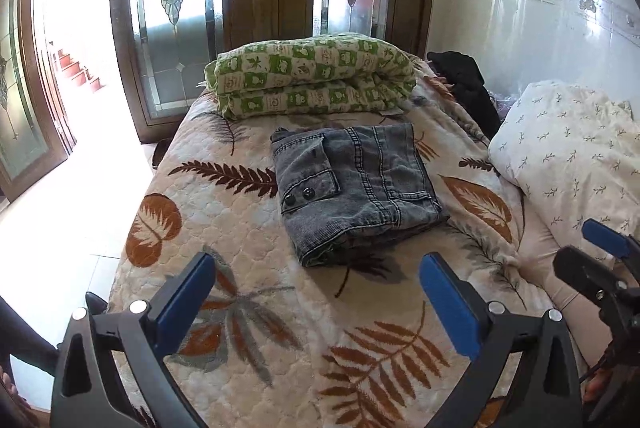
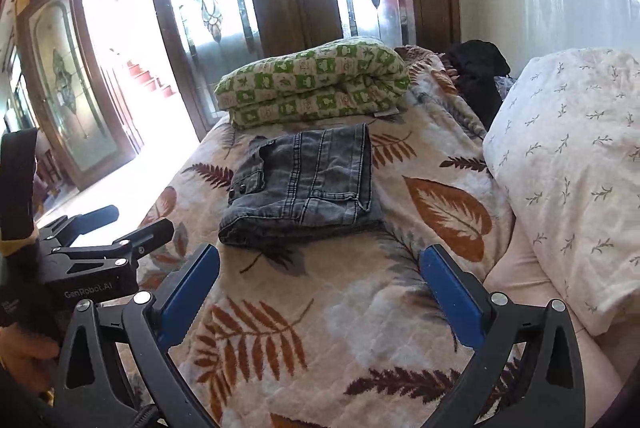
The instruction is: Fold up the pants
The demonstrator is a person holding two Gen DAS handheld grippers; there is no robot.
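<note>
Grey denim pants (image 1: 354, 187) are seen lying folded into a compact stack on the leaf-print bedspread (image 1: 256, 308), just before the green quilt (image 1: 312, 77). Straight ahead of both spread, empty grippers, left gripper (image 1: 316, 302) and right gripper (image 2: 320, 294), the stack is left untouched; neither is clearly nearer.

The pants (image 1: 356, 187) are grey, faded denim with pale topstitched seams, folded into a compact, roughly square bundle of several layers. They lie flat on the leaf-patterned quilt (image 1: 248, 228), about mid-width of it. A flap pocket with two dark round buttons shows on the top layer, toward the bundle's left side in the left wrist view, and a long double-stitched seam runs down the middle of that layer. The stacked folded edges face the cameras, thick and slightly uneven. Seen from the right wrist view, the bundle (image 2: 304, 183) sits level on the quilt, its right edge straight and its near left corner rounded.
</note>
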